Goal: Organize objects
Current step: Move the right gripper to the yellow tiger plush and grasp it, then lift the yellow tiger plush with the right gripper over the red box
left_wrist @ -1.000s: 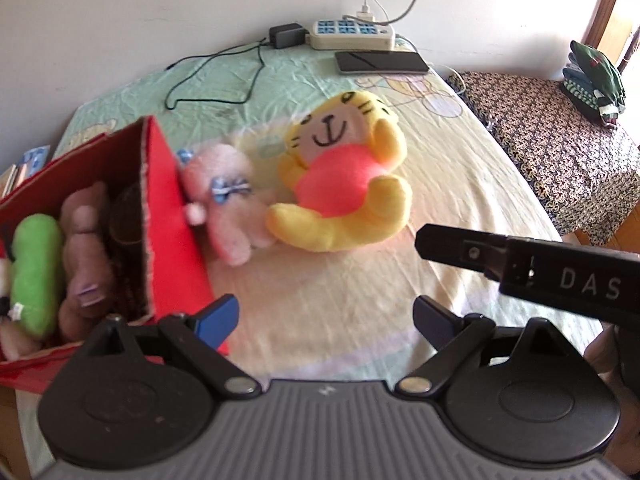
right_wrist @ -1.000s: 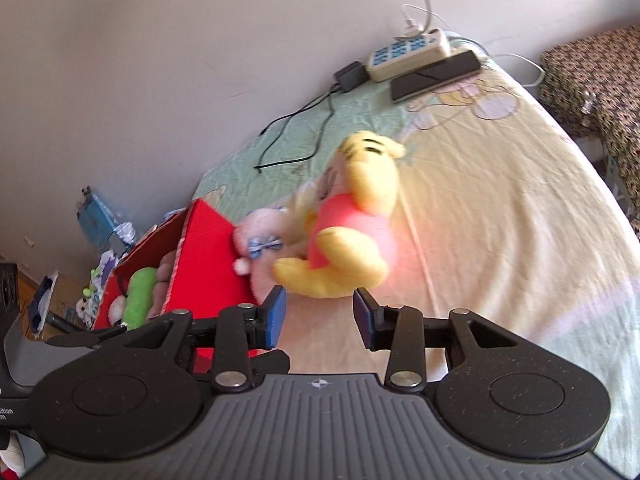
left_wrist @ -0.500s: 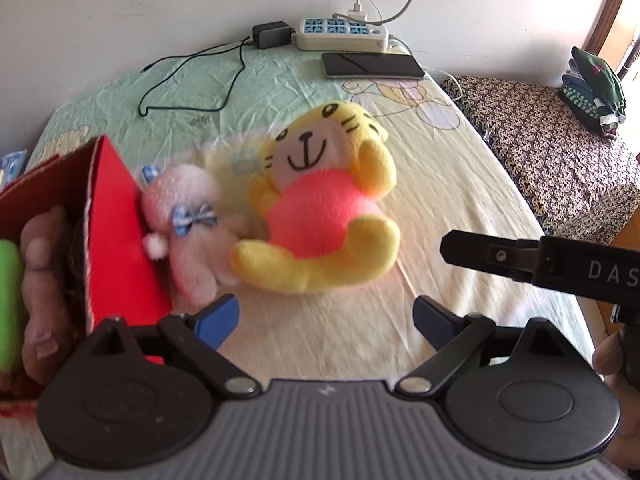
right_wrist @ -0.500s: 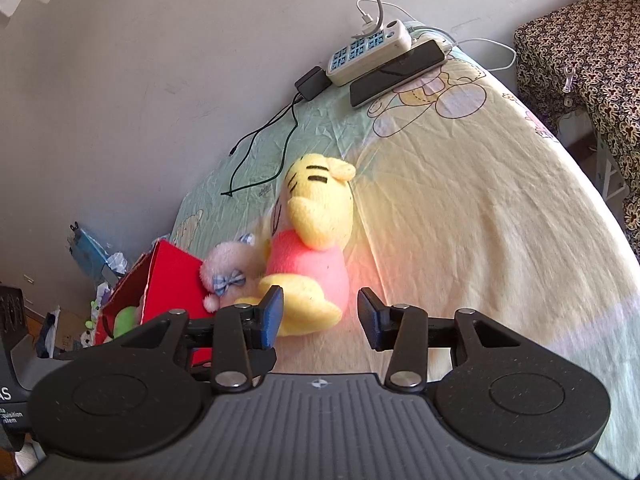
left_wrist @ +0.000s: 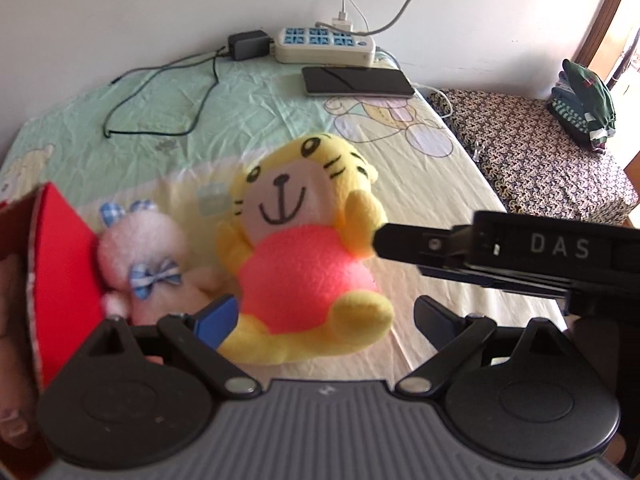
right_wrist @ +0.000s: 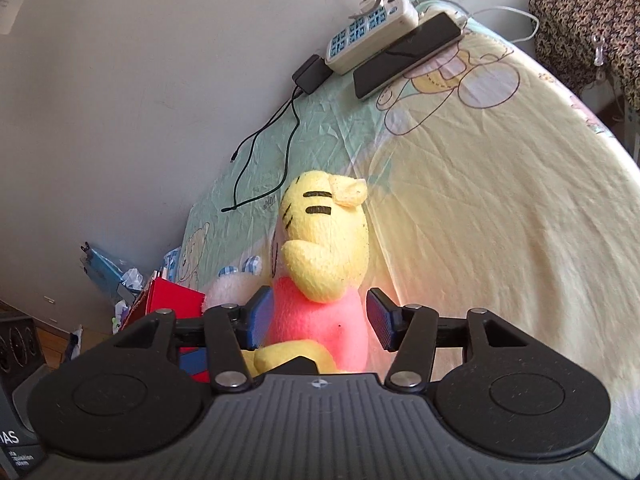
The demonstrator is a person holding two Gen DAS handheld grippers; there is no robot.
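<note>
Both grippers moved in on the toys since the earlier frames; right jaws widened and are opening.
One bed [left_wrist: 460, 208], one red box [left_wrist: 60, 264], one yellow tiger plush [left_wrist: 304, 248] beside one pink plush [left_wrist: 140, 256]. Right gripper [right_wrist: 320, 316] straddles the tiger's pink belly; pad contact unclear. Left gripper [left_wrist: 324, 320] wide, tiger's legs between, ungripped.

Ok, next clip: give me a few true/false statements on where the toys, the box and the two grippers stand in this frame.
1. The yellow tiger plush lies on the bed sheet. True.
2. The pink plush is inside the red box. False: it lies outside, against the box's wall.
3. The right gripper has the tiger's pink belly between its opening jaws. True.
4. The left gripper is shut. False: it is wide open.
</note>
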